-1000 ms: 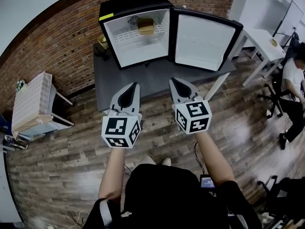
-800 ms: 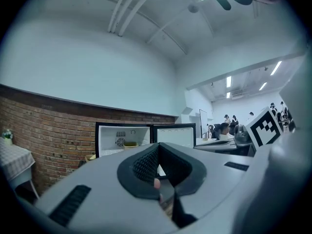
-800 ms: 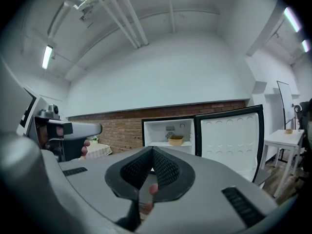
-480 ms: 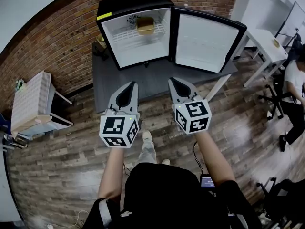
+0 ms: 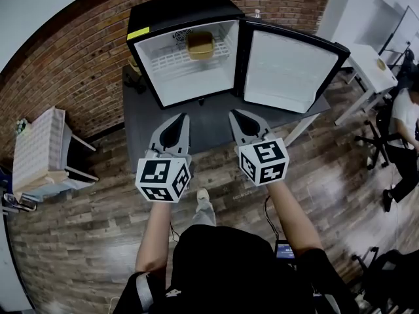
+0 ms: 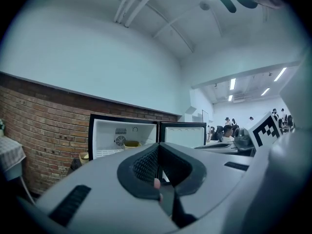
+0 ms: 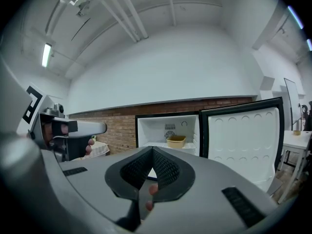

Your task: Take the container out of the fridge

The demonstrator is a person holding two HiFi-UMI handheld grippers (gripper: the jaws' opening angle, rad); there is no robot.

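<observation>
Left fingers (image 6: 145,165): pressed together at the tips; nothing is held between them.
Right fingers (image 7: 166,169): also pressed together at the tips, and nothing is pinched.
Left gripper (image 5: 184,116): held in the air in front of the fridge, pointed toward it; the marker cube is turned to the head camera.
Right gripper (image 5: 233,113): held beside the left one, a little apart from it, and pointed the same way.
Container (image 5: 200,43): a small yellowish tub, placed upright on the wire shelf (image 5: 171,59) inside the fridge, near the back wall and just beside the round fan grille. It is well apart from both grippers and is touched by neither.
Fridge (image 5: 180,8): a small black one with a white inside, placed on the desk; only the container is seen in it.
Door (image 5: 288,70): swung fully open to the right, with its white inner side turned to the person.
Desk (image 5: 208,119): dark grey; the front edge is seen below the tips of both grippers.
Wall (image 5: 78,57): red brick, behind the fridge.
Floor (image 5: 98,227): wooden planks.
Side table (image 5: 40,142): covered with a checked cloth, at the left, well apart from the desk.
Seated person (image 5: 402,116): at the far right, on an office chair.
</observation>
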